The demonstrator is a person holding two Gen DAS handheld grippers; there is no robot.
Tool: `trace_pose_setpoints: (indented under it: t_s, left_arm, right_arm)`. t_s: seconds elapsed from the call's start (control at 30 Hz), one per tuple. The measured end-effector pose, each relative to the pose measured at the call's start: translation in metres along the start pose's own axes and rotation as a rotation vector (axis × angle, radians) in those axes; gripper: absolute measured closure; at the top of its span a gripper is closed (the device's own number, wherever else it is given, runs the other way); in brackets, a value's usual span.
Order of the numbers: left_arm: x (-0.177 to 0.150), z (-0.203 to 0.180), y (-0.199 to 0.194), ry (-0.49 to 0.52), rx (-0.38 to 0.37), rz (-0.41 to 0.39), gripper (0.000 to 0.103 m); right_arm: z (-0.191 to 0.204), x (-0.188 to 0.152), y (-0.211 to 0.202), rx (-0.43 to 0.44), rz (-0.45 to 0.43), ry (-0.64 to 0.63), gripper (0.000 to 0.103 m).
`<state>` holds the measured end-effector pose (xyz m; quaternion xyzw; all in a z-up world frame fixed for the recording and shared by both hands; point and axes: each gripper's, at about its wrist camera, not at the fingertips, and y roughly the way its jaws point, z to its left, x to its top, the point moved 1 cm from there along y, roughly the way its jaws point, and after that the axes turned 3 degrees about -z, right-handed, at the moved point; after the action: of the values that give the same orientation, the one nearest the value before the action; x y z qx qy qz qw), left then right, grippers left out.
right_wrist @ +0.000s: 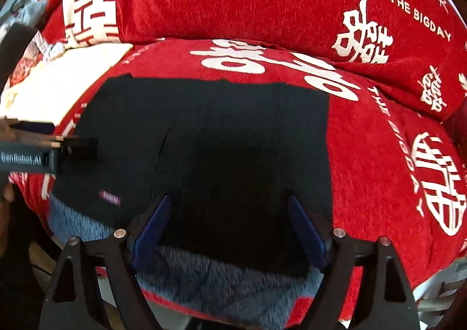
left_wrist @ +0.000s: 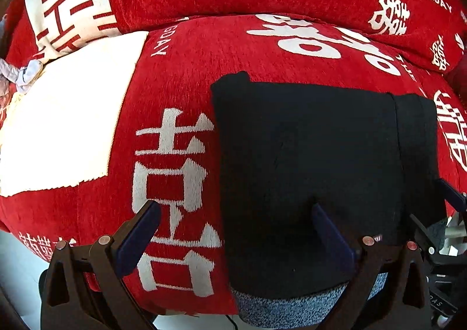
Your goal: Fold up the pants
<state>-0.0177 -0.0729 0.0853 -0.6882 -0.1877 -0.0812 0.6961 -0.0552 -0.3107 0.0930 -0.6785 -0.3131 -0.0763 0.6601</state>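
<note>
The black pants (left_wrist: 315,160) lie folded into a flat rectangle on a red cover with white characters (left_wrist: 181,73). In the right wrist view the pants (right_wrist: 221,137) fill the centre, with a small label near their left front corner. My left gripper (left_wrist: 233,230) is open, over the pants' left front edge, its right finger on the black cloth. My right gripper (right_wrist: 230,225) is open and empty, over the pants' front edge. The left gripper's body (right_wrist: 38,152) shows at the left edge of the right wrist view.
A white cloth patch (left_wrist: 67,114) lies to the left on the cover. A red cushion with "THE BIGDAY" lettering (left_wrist: 408,8) stands behind. A blue-grey fuzzy surface (right_wrist: 221,280) shows under the pants' front edge. Crumpled grey cloth (left_wrist: 26,73) sits far left.
</note>
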Motion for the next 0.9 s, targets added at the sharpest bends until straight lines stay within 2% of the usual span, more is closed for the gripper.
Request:
trace_pose_setpoints:
  t_s: [0.4, 0.47, 0.57, 0.63, 0.73, 0.8, 0.9]
  left_arm:
    - [-0.015, 0.005, -0.010, 0.010, -0.018, -0.020, 0.000]
    - [-0.020, 0.005, -0.019, 0.022, -0.012, -0.028, 0.000]
    - [-0.030, 0.008, -0.030, 0.046, -0.011, -0.071, 0.000]
    - [-0.036, 0.013, -0.021, 0.040, 0.000, -0.039, 0.000]
    - [-0.038, 0.023, -0.015, -0.021, -0.058, -0.012, 0.000]
    - [-0.038, 0.021, -0.016, -0.011, -0.053, -0.008, 0.000]
    - [-0.039, 0.023, -0.026, -0.001, -0.038, -0.040, 0.000]
  right_arm:
    - [0.004, -0.023, -0.015, -0.040, -0.001, 0.005, 0.015]
    - [0.003, -0.024, -0.020, -0.068, 0.008, 0.010, 0.014]
    - [0.004, -0.023, -0.037, -0.075, -0.053, 0.016, 0.014]
    - [0.006, -0.022, -0.044, -0.067, -0.099, 0.016, 0.014]
    - [0.008, -0.024, -0.025, -0.044, -0.037, 0.016, 0.014]
    - [0.008, -0.028, -0.014, -0.043, 0.002, 0.020, 0.012]
    - [0.006, -0.023, -0.021, -0.043, -0.008, 0.025, 0.011]
